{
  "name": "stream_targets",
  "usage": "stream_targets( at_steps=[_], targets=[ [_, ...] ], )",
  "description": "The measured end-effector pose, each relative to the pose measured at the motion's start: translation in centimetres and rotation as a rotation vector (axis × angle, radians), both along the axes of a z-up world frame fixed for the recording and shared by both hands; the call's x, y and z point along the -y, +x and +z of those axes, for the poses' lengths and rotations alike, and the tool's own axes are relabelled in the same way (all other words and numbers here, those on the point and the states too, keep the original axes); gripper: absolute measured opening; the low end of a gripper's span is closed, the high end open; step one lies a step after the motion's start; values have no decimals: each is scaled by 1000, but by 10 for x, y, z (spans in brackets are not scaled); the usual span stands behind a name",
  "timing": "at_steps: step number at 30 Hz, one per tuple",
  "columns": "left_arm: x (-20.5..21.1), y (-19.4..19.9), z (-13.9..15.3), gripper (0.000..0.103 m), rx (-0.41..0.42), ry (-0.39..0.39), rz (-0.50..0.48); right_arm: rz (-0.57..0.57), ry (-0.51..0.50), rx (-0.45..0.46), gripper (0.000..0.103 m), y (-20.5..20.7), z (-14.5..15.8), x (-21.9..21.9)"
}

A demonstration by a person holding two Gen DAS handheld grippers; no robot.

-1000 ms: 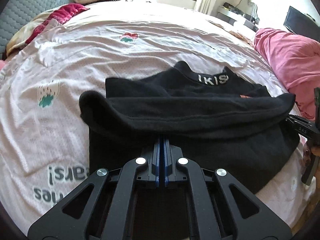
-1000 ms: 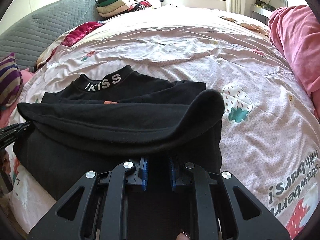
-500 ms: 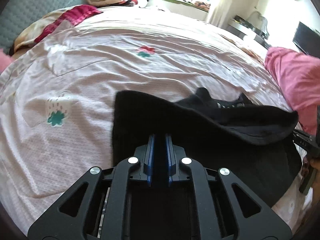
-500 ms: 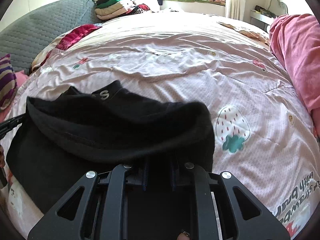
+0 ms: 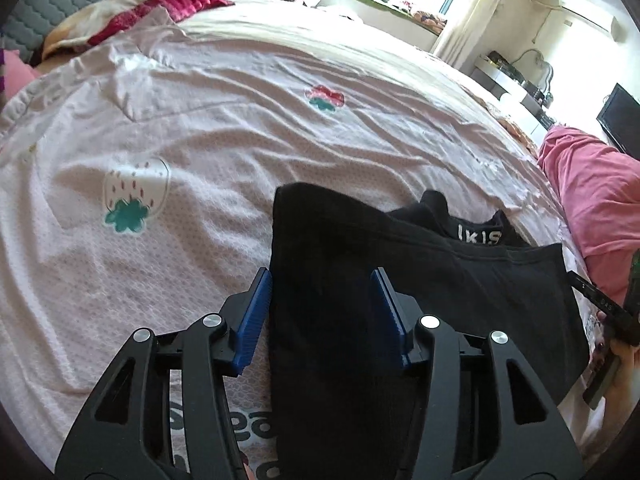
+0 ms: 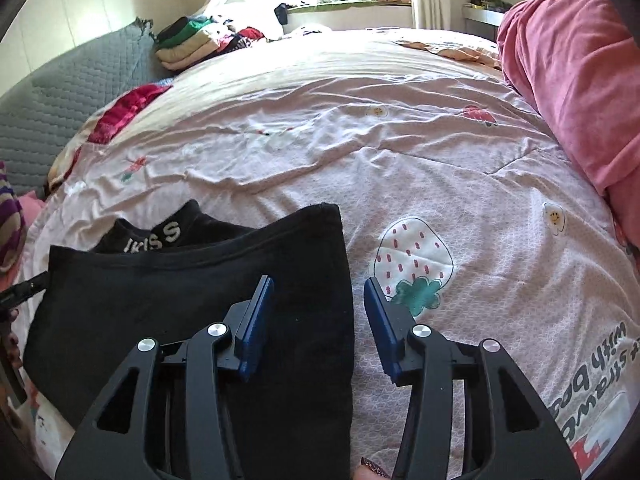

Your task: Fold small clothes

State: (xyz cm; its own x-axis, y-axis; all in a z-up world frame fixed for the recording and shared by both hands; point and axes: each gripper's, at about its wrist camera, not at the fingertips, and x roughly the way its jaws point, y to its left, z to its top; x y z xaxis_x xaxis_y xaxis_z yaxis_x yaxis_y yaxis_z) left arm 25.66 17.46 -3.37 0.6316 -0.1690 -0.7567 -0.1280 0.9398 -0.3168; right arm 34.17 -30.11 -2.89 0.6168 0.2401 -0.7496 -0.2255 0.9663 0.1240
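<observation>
A small black garment [image 5: 420, 300] with white collar lettering [image 5: 478, 236] lies folded flat on the pink bedspread [image 5: 200, 140]. Its lower half is folded up over the top, leaving the collar showing. My left gripper [image 5: 322, 292] is open, jaws wide apart, above the garment's left edge. My right gripper [image 6: 318, 300] is open above the garment's [image 6: 192, 312] right edge; the collar lettering [image 6: 154, 240] shows at the far left. Each gripper's tip shows at the edge of the other's view: the right one [image 5: 600, 304], the left one [image 6: 20, 292].
A pink quilt [image 6: 572, 68] is heaped on the right of the bed. Folded clothes [image 6: 192, 40] are stacked by the grey headboard [image 6: 60, 100] at the back. A red blanket [image 5: 160, 8] lies at the far left. A window and shelf stand beyond the bed.
Both grippers carried the garment's lower hem forward over its upper part, laid it down, and opened. The fold now lies flat.
</observation>
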Motion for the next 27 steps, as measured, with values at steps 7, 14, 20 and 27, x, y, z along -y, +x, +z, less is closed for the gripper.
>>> stream_targets(
  at_steps=[7, 14, 20, 27],
  targets=[
    [8, 0, -7, 27, -20, 34, -22, -5, -9, -34, 50, 8, -15, 0],
    [15, -4, 8, 4, 21, 102, -26, 21, -12, 25, 7, -1, 0, -7],
    [15, -8, 26, 4, 73, 104, -30, 8, 32, 79, 7, -5, 16, -1],
    [8, -5, 25, 3, 97, 135, 1, -21, 26, 100, 7, -1, 13, 4]
  ],
)
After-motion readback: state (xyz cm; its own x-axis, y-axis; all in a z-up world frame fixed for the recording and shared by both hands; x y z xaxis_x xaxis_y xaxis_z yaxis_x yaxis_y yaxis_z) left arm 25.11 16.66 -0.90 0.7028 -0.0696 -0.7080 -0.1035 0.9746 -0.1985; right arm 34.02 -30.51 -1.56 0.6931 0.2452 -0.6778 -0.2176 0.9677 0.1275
